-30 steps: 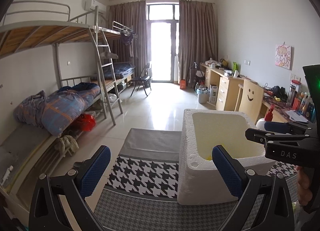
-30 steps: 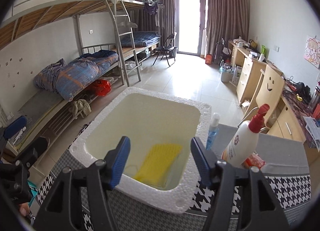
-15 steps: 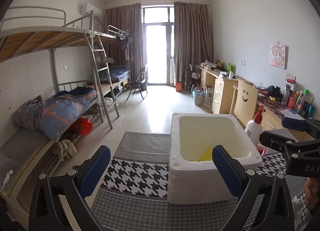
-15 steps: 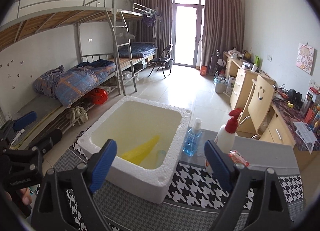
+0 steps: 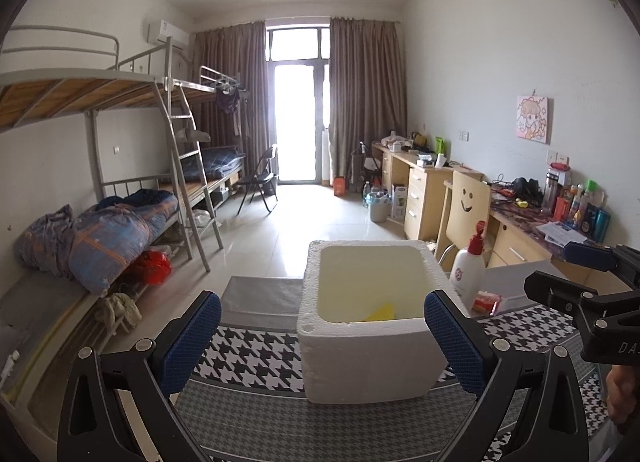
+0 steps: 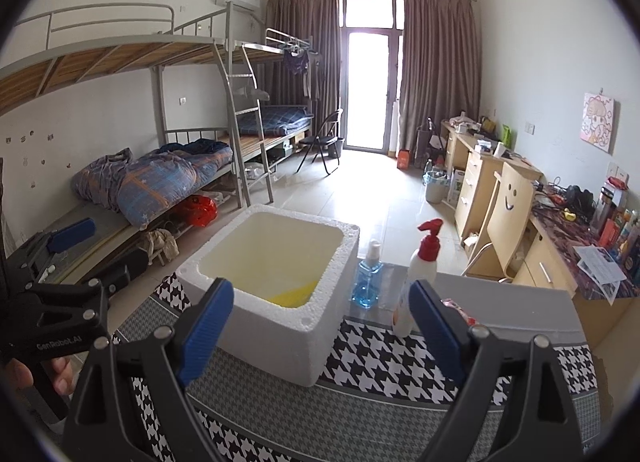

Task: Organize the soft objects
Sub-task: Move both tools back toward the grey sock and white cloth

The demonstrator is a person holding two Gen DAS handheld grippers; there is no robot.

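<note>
- Nearest the two cameras, both hand-held grippers hang above a table with a black-and-white houndstooth cloth (image 6: 384, 358). The right gripper (image 6: 320, 322) has its blue pads spread wide; its jaws have just been opening and nothing lies between them. The left gripper (image 5: 320, 338) is also spread wide and empty.
- Each gripper shows at the edge of the other's view, with part of a hand (image 6: 24, 374) on its handle.
- Just beyond the pads sits a white foam box (image 6: 280, 326), open at the top and resting on the cloth.
- Inside the box, low against the near wall, lies a yellow soft thing (image 6: 294, 294), probably a cloth or sponge; only a corner shows in either view.
- Beside the box, on its right, stand a blue bottle (image 6: 367, 286) and a white pump bottle (image 6: 418, 282) with a red top, and a small red-and-white packet (image 5: 486, 300) lies near them.
- Farther off are bunk beds (image 5: 120, 221) with a rumpled quilt on the left, desks (image 6: 496, 181) along the right wall, and a curtained glass door at the far end.
- Judging from this, one soft item is already stowed and the release step is over. The next move likely calls for finding another soft item; none is clearly in view on the table, so the hands would need to look elsewhere.
</note>
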